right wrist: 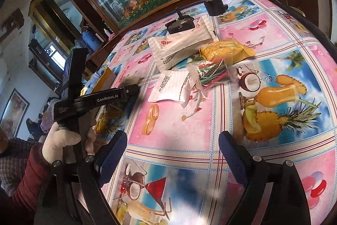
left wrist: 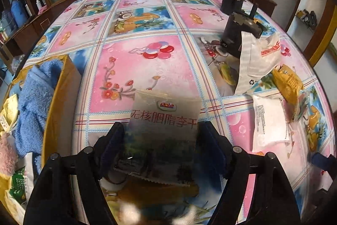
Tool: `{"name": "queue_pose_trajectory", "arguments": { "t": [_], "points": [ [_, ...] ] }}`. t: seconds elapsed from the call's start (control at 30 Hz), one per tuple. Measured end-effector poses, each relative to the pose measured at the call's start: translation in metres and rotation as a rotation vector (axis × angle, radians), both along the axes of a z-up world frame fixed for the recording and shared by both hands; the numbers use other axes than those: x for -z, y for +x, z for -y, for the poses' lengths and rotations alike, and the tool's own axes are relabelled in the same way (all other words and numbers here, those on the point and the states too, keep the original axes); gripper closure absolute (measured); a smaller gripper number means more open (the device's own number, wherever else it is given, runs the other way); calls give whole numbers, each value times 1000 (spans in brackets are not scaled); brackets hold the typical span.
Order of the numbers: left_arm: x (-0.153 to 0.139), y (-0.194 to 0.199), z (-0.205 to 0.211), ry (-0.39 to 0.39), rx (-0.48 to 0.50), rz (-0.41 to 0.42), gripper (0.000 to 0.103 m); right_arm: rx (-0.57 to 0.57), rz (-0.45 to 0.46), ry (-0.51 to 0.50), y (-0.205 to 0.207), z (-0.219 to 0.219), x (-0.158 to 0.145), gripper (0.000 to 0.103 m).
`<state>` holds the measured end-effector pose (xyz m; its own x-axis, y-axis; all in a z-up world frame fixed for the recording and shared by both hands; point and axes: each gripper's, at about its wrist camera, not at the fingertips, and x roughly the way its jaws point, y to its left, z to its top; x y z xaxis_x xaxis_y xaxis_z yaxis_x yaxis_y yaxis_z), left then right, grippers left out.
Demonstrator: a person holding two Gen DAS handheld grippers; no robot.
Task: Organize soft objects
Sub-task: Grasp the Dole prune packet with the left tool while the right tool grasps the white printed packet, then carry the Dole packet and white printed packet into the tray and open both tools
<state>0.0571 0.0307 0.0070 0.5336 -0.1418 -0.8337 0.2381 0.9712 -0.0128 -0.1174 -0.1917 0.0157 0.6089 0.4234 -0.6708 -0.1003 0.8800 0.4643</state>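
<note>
1. The Dole snack bag (left wrist: 164, 119) sits between the jaws of the left gripper (left wrist: 162, 147). The jaws touch its two sides and pinch it. It seems to be held up a little over the bench (left wrist: 130, 60), but I cannot be sure it is off the cloth.

2. The bag is soft and shiny. I think it could bend or slide out, because the jaws hold only its edges near the bottom end.

3. The yellow box (left wrist: 63, 98) is to the left of the snack bag. It already holds a blue towel (left wrist: 33, 98) and other soft things. The bag has to clear the box wall. If it hangs low, it may bump the wall and fall beside the box.

4. The box looks quite full. A bag dropped on top might slip back out.

5. To the right of the snack bag lie a white packet (left wrist: 267, 123), a yellow packet (left wrist: 288, 81) and a big white bag (left wrist: 259, 56). They lie close together and partly overlap. Grabbing one may drag another along.

6. The right gripper (right wrist: 172, 153) has its jaws spread wide and holds nothing. It hangs over the bench, near the white packet (right wrist: 170, 85). A gloved hand (right wrist: 61, 140) holds the left tool close by, so the two tools could knock together.
</note>
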Motion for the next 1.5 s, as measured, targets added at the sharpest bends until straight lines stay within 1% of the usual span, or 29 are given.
{"name": "queue_pose_trajectory", "arguments": {
  "t": [0.03, 0.07, 0.13, 0.17, 0.3, 0.43, 0.5, 0.6, 0.7, 0.77, 0.87, 0.9, 1.0, 1.07, 1.1, 1.13, 1.17, 1.2, 1.27, 1.3, 1.33, 1.37, 1.4, 1.43, 1.5],
  "points": [
    [0, -1, 0, 1, 5, 4, 28, -1, -6, 0, 1, 0, 1, 13],
    [-2, -2, -1, -8, 10, 11, 38, -1, -12, 0, 2, -1, 2, 13],
    [-4, -6, -2, -28, 27, 3, 43, 2, -37, -1, 5, -1, 6, 12],
    [-5, -7, -1, -41, 34, 0, 47, 5, -52, -2, 6, -1, 8, 12],
    [-13, -22, -9, -143, 41, -15, 49, 7, -48, -7, 6, -2, 8, 12],
    [-25, -43, -13, -240, 49, -11, 48, 11, -49, -10, 7, -2, 8, 11],
    [-30, -56, -17, -281, 54, -6, 48, 20, -48, -36, 10, -4, 7, 11],
    [-34, -76, -22, -311, 49, 11, 48, 16, -56, -96, 19, -12, 5, 11],
    [-37, -92, -30, -324, 42, 35, 48, -30, -61, -107, 32, -29, 2, 11],
    [-38, -100, -37, -346, 39, 40, 48, -69, -69, -157, 46, -47, 2, 12],
    [-41, -112, -47, -376, 34, 44, 48, -41, -80, -268, 72, -65, 6, 11],
    [-41, -116, -50, -378, 32, 46, 48, -41, -94, -294, 81, -71, 9, 10],
    [-43, -124, -63, -382, 15, 51, 48, -21, -84, -395, 99, -93, 13, 10],
    [-43, -127, -72, -394, 1, 52, 48, -13, -79, -427, 106, -103, 15, 10],
    [-44, -129, -77, -402, -8, 53, 48, 0, -75, -435, 108, -104, 15, 12],
    [-45, -131, -81, -409, -15, 56, 48, 14, -70, -440, 109, -104, 15, 22],
    [-46, -133, -86, -415, -22, 61, 48, 31, -61, -453, 109, -103, 14, 37],
    [-46, -134, -90, -419, -30, 67, 48, 36, -58, -451, 108, -101, 12, 40],
    [-47, -138, -98, -428, -46, 75, 48, 40, -57, -416, 105, -94, 10, 56],
    [-48, -139, -102, -432, -52, 78, 48, 45, -54, -408, 103, -91, 9, 65],
    [-48, -141, -105, -436, -58, 83, 48, 48, -56, -386, 101, -86, 7, 80],
    [-49, -143, -109, -441, -65, 87, 48, 44, -59, -354, 99, -82, 5, 85],
    [-50, -145, -111, -447, -70, 90, 48, 38, -63, -326, 96, -78, 4, 88],
    [-50, -147, -115, -453, -76, 92, 48, 36, -66, -320, 94, -76, 4, 94],
    [-52, -151, -120, -457, -89, 99, 48, 34, -65, -293, 88, -71, 2, 95]
  ]
}}
